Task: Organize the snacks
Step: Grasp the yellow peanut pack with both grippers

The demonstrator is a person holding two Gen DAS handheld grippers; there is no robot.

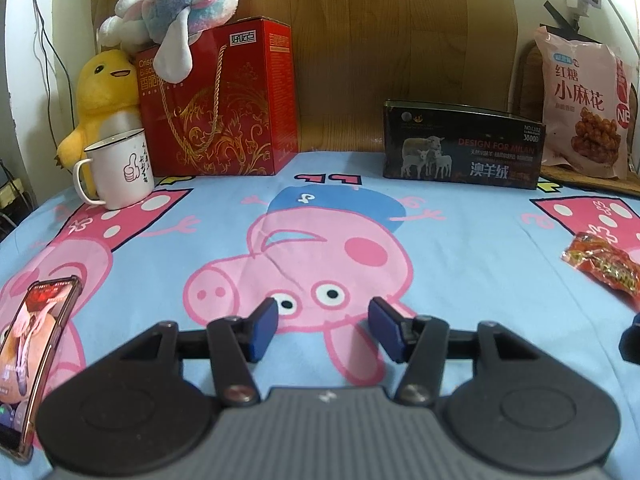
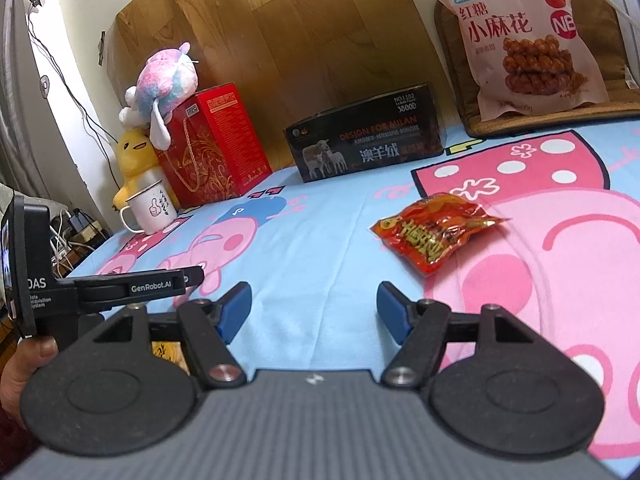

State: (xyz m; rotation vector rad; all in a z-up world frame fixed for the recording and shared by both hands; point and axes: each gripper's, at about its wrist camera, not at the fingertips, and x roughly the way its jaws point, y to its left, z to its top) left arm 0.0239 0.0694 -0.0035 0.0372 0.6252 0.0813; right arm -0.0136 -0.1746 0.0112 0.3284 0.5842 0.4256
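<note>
On the far left of the left wrist view a smartphone in a clear case (image 1: 34,364) lies on the bed's blue cartoon-pig sheet (image 1: 224,216), with a white enamel mug bearing a thumbs-up drawing (image 1: 120,170) behind it. Then come a yellow plush duck (image 1: 102,96), a red gift box with a gold cord handle (image 1: 224,100) and a pink-and-blue plush toy (image 1: 188,0) lying on top of the box.

The left claw (image 1: 323,330) hangs over the middle of the sheet with its blue pads apart and nothing between them. It seems to have no job in this step and is best kept clear.

Further right a black box printed with sheep (image 1: 464,146) stands against the wooden board, and a large pink bag of twisted dough snacks (image 1: 582,104) leans upright at the back.

The thing to pick up looks to be the small crinkled red foil snack packet (image 2: 434,230), lying flat on the sheet, forward and right of the right claw (image 2: 314,312). That claw is also spread wide and empty, well short of the packet.

A good grasp would swing right, come down low and close across the packet's narrow width near its middle. Foil is slippery and the bedding soft, so pressing slightly into the sheet before closing should help. Where it belongs is not plain; beside the pink bag seems likely.
</note>
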